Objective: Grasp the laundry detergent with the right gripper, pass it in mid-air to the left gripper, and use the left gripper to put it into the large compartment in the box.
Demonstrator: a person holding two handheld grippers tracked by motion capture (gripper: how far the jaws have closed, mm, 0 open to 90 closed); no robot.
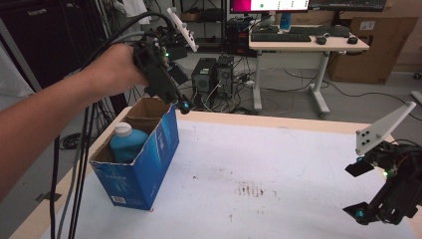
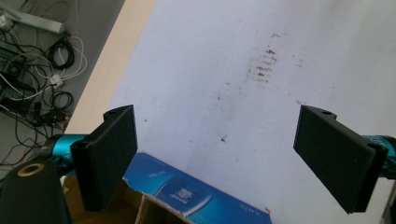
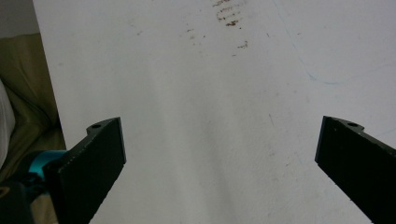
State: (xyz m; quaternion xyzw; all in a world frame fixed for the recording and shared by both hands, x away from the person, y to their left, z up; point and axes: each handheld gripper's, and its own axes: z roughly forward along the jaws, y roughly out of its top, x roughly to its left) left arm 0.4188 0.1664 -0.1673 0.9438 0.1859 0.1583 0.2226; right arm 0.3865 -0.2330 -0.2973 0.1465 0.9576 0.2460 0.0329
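- High view is showing a blue bottle point(image 1: 127, 143) with a white cap point(image 1: 123, 129) standing inside an open blue carton point(image 1: 149, 167) at the left of the surface point(image 1: 278, 174); the bottle is sitting low in the carton, with cap and shoulder showing above the rim.
- Judged from this arrangement, the placing of the bottle into the carton is appearing complete, since nothing is being held and the bottle is resting free of either gripper.
- The carton flaps point(image 1: 149, 107) are standing open, so any closing of the carton is looking like work not yet done; whether that belongs to the job cannot be told.
- The left gripper point(image 1: 182, 104) is hovering just above the far rim of the carton, held by a hand point(image 1: 112, 69); the left gripper view is showing its jaws spread wide and empty, with the carton's blue edge point(image 2: 196, 196) lying below and between them.
- The right gripper point(image 1: 359, 211) is waiting well apart, near the right edge of the surface; the right gripper view is showing its jaws spread wide over bare white covering point(image 3: 210, 116), with nothing between them.
- A patch of brown marks point(image 1: 250, 189) is lying on the surface between the carton and the right gripper.
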